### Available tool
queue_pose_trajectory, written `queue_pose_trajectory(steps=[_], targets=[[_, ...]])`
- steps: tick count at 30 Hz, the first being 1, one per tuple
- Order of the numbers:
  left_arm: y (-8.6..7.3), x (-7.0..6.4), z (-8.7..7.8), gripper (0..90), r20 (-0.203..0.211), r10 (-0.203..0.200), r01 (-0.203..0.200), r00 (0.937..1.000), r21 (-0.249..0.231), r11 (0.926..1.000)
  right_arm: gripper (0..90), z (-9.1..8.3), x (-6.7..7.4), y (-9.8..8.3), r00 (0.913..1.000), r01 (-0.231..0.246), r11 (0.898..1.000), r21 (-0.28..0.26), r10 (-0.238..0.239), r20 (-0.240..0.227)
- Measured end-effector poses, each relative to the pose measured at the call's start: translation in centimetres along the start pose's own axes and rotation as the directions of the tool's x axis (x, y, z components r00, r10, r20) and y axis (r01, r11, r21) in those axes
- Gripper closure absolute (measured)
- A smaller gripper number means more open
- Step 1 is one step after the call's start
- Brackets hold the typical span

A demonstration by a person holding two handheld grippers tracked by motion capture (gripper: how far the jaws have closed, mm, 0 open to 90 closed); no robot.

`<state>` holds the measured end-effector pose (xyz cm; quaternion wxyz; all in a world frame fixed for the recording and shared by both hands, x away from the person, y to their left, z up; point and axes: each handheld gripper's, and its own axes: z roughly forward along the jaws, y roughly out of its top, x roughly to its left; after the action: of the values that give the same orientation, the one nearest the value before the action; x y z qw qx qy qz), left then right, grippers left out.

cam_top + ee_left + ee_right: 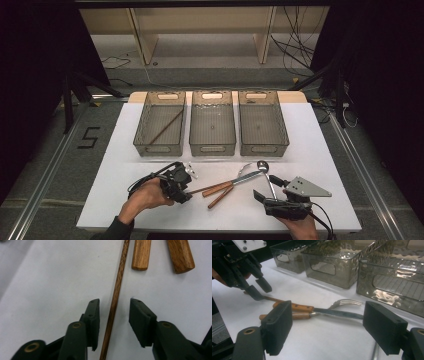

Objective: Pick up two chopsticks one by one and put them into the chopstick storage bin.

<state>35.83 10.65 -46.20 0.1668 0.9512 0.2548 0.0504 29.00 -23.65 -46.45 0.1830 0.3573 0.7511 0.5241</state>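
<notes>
Two pads of your left gripper (113, 322) stand either side of a thin wooden chopstick (116, 293) that lies flat on the white table (310, 150), near its front edge and left of centre; a gap shows on both sides of the stick, so the jaws are part-closed around it but not yet pressing, and nothing is held. You should note that the stick sits closer to the left pad than to the right one. If you close as placed, one pad is likely to meet it first and roll or skid it across the smooth surface, leaving a pinch on the edge that slips when lifted. The stick is very slender and lies flush on the table, so pads that ride too high would close above it, and pads driven too low would scrape the tabletop. Just beyond the pads lie the wooden handles of a knife (337, 313) and a fork (344, 302), crossing one another toward the middle of the front edge; a sliding stick could nudge them, or a forward drift of your hand could catch a handle. A second chopstick (166, 126) already rests in the left bin (141, 120) of three along the far edge, with the middle bin (212, 148) and right bin (263, 150) beside it; a loose grip risks dropping the stick short of the rim. Your right gripper (327, 333) stands wide open and empty near the front right corner, beside a spoon (267, 175).
</notes>
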Motion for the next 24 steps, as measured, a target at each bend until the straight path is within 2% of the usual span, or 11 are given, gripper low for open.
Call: queue_pose_trajectory(steps=[11, 14, 21, 22, 24], targets=[[0.32, -0.04, 0.63, 75.3, -0.003, -0.006, 0.006, 1.0000, 0.028, 0.9996, 24.7, 0.10, 0.02, -0.02, 1.0000, -0.003, 1.000, 0.003, 0.003, 0.002], [0.36, -0.12, 0.71, 79.3, 0.002, -0.025, 0.025, 0.9997, 0.021, 0.9995, 24.8, 0.12, 0.05, -0.03, 1.0000, -0.002, 1.000, 0.007, 0.002, 0.002], [0.36, -0.11, 0.68, 82.9, 0.005, -0.014, 0.014, 0.9999, 0.021, 0.9997, 24.8, 0.15, 0.09, -0.02, 1.0000, -0.003, 1.000, 0.009, 0.003, 0.001], [0.38, -0.14, 0.71, 84.1, 0.005, -0.025, 0.024, 0.9997, 0.018, 0.9995, 24.8, 0.15, 0.09, -0.03, 1.0000, -0.002, 1.000, 0.009, 0.002, 0.001], [0.36, -0.13, 0.66, 84.2, 0.004, -0.010, 0.009, 0.9999, 0.025, 0.9996, 24.9, 0.14, 0.07, -0.03, 1.0000, -0.001, 1.000, 0.009, 0.001, 0.002]])
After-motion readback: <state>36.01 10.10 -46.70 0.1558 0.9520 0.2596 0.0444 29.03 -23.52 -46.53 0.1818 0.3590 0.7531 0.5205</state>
